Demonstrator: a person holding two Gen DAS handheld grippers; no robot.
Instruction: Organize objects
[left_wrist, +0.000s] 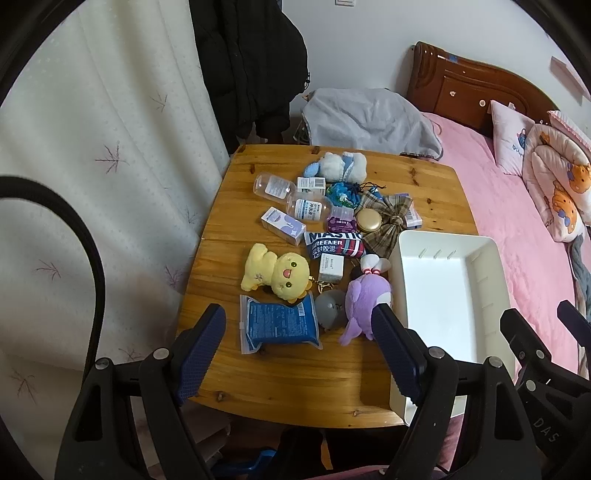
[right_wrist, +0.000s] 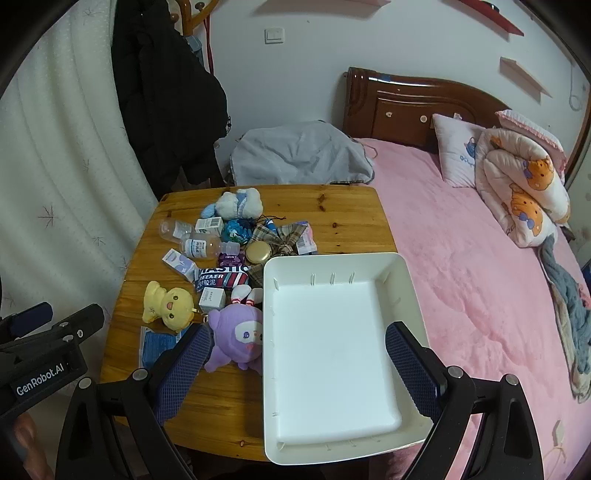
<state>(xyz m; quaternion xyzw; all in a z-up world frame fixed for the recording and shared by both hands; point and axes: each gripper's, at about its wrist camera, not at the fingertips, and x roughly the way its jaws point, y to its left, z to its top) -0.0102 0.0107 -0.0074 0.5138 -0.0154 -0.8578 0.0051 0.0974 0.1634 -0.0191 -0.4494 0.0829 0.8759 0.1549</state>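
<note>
A wooden table (left_wrist: 295, 376) (right_wrist: 229, 398) holds a pile of small things: a yellow chick plush (left_wrist: 275, 275) (right_wrist: 168, 306), a purple plush (left_wrist: 364, 302) (right_wrist: 236, 338), a blue packet (left_wrist: 277, 325), a white and blue plush (left_wrist: 341, 164) (right_wrist: 238, 205), clear bottles (left_wrist: 271, 186), small boxes, a plaid bow (left_wrist: 388, 214) and a gold tin (left_wrist: 367, 220). A white empty tray (left_wrist: 480, 332) (right_wrist: 280, 450) sits at the table's right side. My left gripper (left_wrist: 301, 345) is open above the near table edge. My right gripper (right_wrist: 299, 363) is open above the tray.
A bed with a pink cover (right_wrist: 480, 277) stands right of the table, with pillows and a folded quilt (right_wrist: 524, 184). A grey cloth (right_wrist: 299, 155) lies behind the table. A white curtain (left_wrist: 92, 166) and a black coat (left_wrist: 251, 66) hang at the left.
</note>
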